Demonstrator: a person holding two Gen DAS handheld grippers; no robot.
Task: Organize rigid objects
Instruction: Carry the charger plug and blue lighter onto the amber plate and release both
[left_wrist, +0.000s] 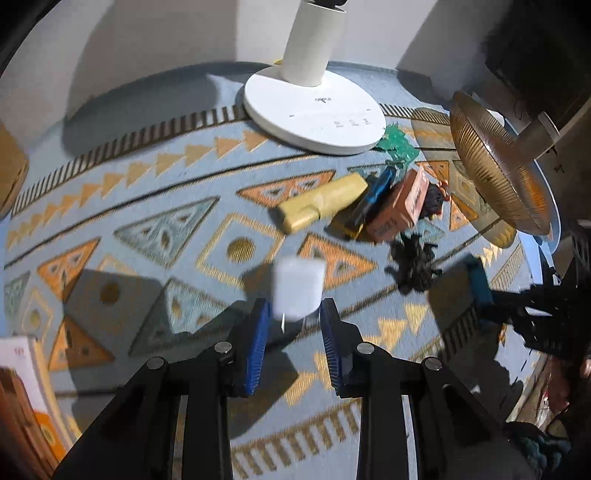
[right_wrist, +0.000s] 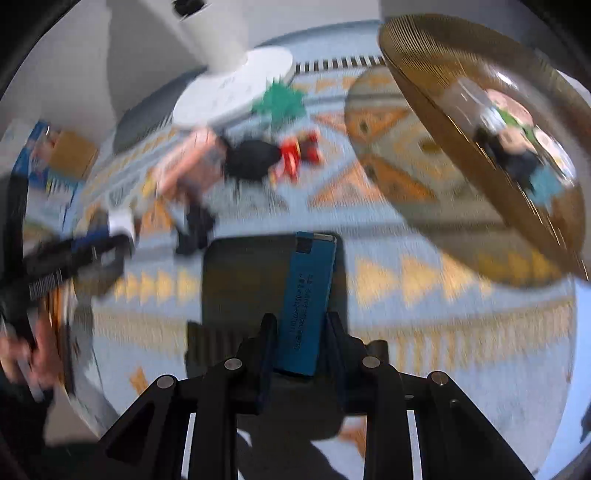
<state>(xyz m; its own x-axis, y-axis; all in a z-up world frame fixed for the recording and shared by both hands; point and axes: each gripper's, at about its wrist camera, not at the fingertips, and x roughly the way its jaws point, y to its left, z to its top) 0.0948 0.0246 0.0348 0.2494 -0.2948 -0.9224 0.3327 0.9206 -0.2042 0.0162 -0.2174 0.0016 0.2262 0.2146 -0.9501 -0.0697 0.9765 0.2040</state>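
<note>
Left tongs (left_wrist: 291, 325): clenched on a small white block (left_wrist: 298, 290), lifted clear of the bench (left_wrist: 147, 206).
Right tongs (right_wrist: 301, 332): clenched on a flat blue bar (right_wrist: 306, 299), upright between the pads.
Step, as judged: both pieces picked, carriage to a resting place next; likely the gold dish (right_wrist: 480, 140), just beyond and right of the right tongs.
Room: open cloth ahead of each; clutter pile (left_wrist: 369, 206) and lamp base (left_wrist: 314, 110) beyond the left tongs. Dish rim needs clearing.

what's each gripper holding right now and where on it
Left gripper pinches a white block by its lower end. Right gripper clamps a blue bar by its near end.
</note>
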